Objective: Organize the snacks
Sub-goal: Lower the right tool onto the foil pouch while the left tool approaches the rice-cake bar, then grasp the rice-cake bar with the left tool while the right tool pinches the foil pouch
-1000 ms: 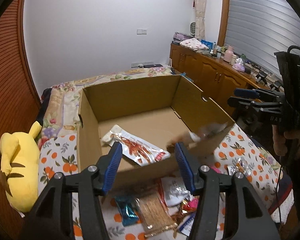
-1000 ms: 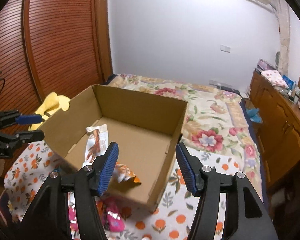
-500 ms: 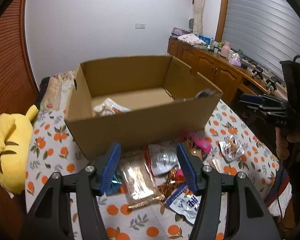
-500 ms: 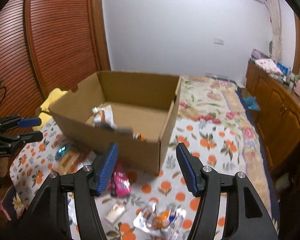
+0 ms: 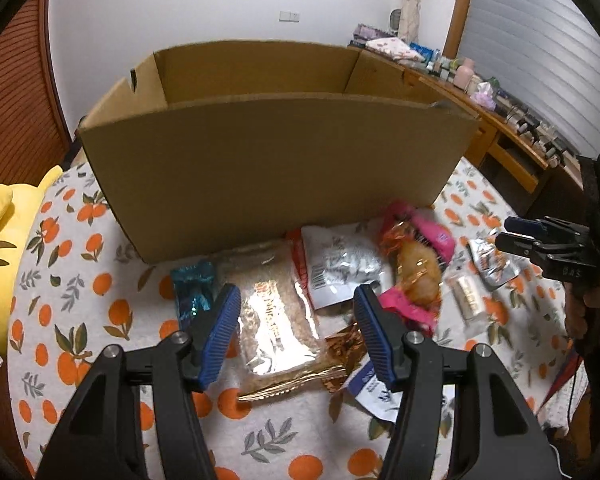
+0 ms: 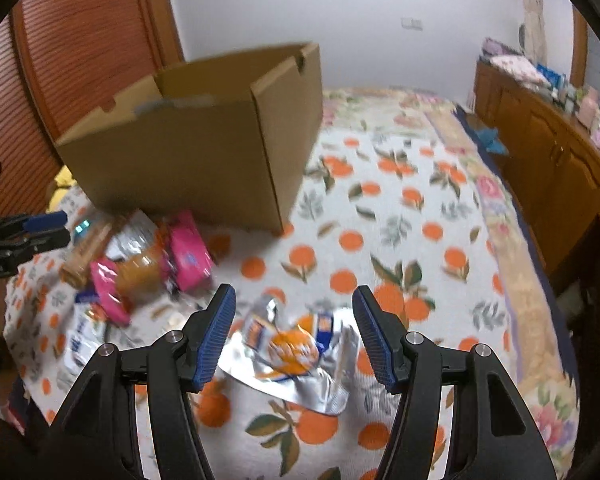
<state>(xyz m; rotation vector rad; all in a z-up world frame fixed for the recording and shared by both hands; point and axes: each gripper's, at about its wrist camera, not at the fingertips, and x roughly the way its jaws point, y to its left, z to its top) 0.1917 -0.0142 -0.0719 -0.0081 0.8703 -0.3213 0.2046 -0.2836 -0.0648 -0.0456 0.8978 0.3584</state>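
Observation:
A brown cardboard box stands on an orange-print cloth; its inside is hidden from both views. A heap of snack packets lies in front of it. My left gripper hangs open over a clear packet of tan sticks, with a blue wrapper, a white pouch, a golden pastry packet and pink packets around it. My right gripper hangs open above a silver packet with orange print, not touching it. The right gripper also shows at the right edge of the left wrist view.
A yellow plush toy lies at the left of the cloth. A floral bedspread runs behind the box. A wooden cabinet with clutter on top lines the right wall. A hand holds the right gripper's handle.
Both grippers have sunk from above the box's opening to low over the packets in front of it. The box's inside has gone out of sight. Both stay open.

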